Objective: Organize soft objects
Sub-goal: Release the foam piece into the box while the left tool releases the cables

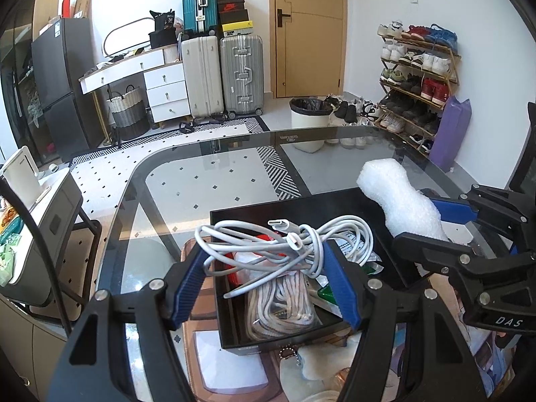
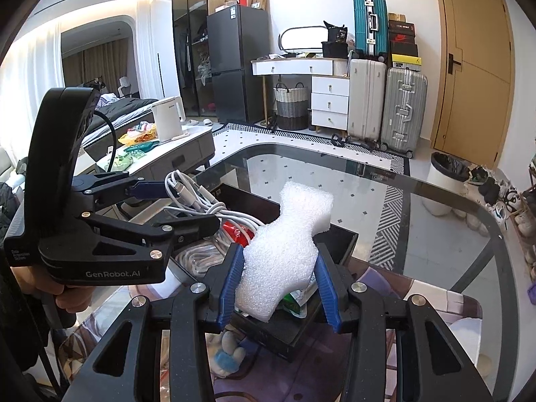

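Glass table [image 1: 207, 167], black box [image 1: 335, 201] crowded. Left gripper [image 1: 268, 261] clamps white charging cable [image 1: 284, 234]; right gripper [image 2: 279, 281] pinches foam block [image 2: 284, 234]. Risk: cable loops snagging box rim, foam bouncing out.

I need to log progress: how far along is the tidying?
Done: a rope bundle and packets already lie in the black box. In hand: the left gripper holds a white cable, the right gripper a foam piece, both above the box. Left: dropping both in.
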Action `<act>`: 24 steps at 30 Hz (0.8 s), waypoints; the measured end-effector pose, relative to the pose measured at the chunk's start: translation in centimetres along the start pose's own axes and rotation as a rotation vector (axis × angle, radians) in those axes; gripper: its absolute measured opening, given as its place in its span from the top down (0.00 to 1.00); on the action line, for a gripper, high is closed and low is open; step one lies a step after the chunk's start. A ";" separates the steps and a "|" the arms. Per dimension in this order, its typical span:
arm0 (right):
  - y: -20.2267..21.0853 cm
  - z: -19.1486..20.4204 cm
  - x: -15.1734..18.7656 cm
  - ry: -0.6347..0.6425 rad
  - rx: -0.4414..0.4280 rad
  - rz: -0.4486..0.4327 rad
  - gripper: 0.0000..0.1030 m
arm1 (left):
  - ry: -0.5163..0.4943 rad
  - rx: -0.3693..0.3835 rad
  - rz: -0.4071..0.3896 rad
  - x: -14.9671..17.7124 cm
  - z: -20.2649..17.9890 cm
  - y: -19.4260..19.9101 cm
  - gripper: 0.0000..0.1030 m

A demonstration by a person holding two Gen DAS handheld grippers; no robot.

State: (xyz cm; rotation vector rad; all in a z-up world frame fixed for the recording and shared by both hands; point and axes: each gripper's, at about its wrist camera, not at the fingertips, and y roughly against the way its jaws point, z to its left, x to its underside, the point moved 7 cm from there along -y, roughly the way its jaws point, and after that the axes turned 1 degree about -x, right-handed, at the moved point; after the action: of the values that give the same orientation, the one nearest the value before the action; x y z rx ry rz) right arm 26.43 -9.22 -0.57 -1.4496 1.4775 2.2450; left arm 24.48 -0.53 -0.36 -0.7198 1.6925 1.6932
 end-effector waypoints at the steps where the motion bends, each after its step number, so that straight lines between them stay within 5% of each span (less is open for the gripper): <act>1: -0.2 0.0 0.1 0.002 -0.002 0.003 0.58 | -0.002 -0.003 0.002 0.0 0.0 -0.2 0.34; 24: -4.0 -0.2 1.1 0.061 0.036 0.058 0.58 | -0.072 -0.028 0.048 0.9 -1.2 -2.9 0.34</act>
State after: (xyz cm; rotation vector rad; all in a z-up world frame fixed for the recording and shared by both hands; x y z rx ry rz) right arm 28.11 -7.69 -4.10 -1.4966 1.5896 2.2127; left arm 26.01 -1.78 -2.99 -0.6284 1.6520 1.7576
